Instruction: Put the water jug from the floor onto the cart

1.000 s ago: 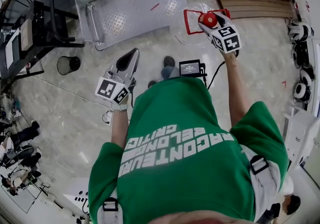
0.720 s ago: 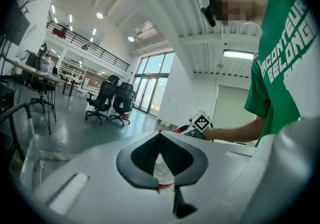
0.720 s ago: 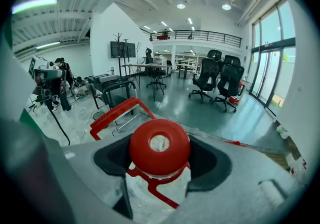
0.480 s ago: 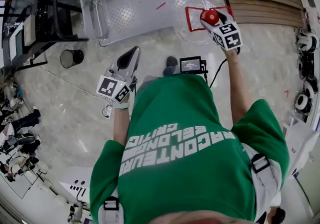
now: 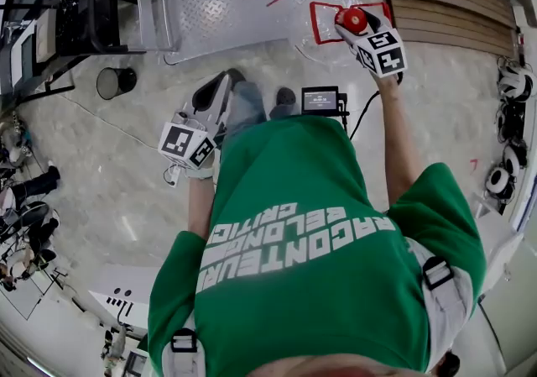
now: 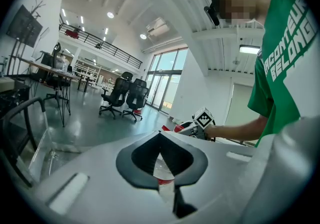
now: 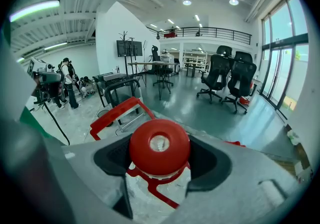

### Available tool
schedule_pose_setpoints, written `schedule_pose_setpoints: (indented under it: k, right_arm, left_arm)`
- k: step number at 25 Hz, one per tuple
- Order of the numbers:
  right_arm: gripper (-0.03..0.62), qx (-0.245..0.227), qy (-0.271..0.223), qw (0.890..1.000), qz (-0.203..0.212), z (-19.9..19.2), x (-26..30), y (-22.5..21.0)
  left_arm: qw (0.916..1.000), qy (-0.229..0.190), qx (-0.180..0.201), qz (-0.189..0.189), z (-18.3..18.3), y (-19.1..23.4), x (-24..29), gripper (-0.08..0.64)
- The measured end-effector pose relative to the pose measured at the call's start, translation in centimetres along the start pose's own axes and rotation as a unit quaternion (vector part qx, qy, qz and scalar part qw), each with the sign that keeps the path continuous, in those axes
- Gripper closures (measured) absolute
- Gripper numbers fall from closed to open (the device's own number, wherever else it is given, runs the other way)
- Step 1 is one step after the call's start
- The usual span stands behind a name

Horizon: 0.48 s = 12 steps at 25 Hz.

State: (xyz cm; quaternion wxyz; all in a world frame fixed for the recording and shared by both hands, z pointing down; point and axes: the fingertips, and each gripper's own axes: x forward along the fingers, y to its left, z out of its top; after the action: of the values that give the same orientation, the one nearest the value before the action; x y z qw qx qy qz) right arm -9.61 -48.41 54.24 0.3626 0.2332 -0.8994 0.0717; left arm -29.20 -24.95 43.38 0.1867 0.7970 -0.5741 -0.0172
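The right claw [image 5: 351,24] is clamped round the neck of the water jug [image 5: 327,28], jaws spread wide with the red cap [image 7: 160,147] sitting up between them. My left claw [image 5: 222,86] is closed on nothing, and the jug only shows beyond it through the hollow of its pads.

The jug hangs upright under the right claw, long axis vertical and red handle [image 7: 116,112] swung out to the side. I can't see its base, so I judge rather than know that it is clear of the floor. In the head view it sits just off the right edge of the cart [image 5: 243,2], near the deck's front right corner. The deck lies to the left of the jug and a little ahead. The right hand is the one at the jug, and the left is well apart, low by my leg.

Against a second ago, the deck's right edge has closed in on the jug, which then stood well clear of it. My leg has stepped forward beside the left claw. The grip on the neck is unchanged.
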Motion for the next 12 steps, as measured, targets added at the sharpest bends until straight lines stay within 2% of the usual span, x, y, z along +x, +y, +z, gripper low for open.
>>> schedule_pose_setpoints:
  k: [7,12]
  right_arm:
    - [0.293,0.002,0.006,1.0,-0.006,2.5,3.1,-0.5]
    - [0.293,0.002,0.019,1.0,-0.017,5.2,7.4,-1.3]
  left_arm:
    - [0.9999,-0.001,-0.005,-0.014,0.8,4.2,2.0,0.546]
    - [0.9998,0.001,-0.008,-0.02,2.6,10.0,3.5,0.546]
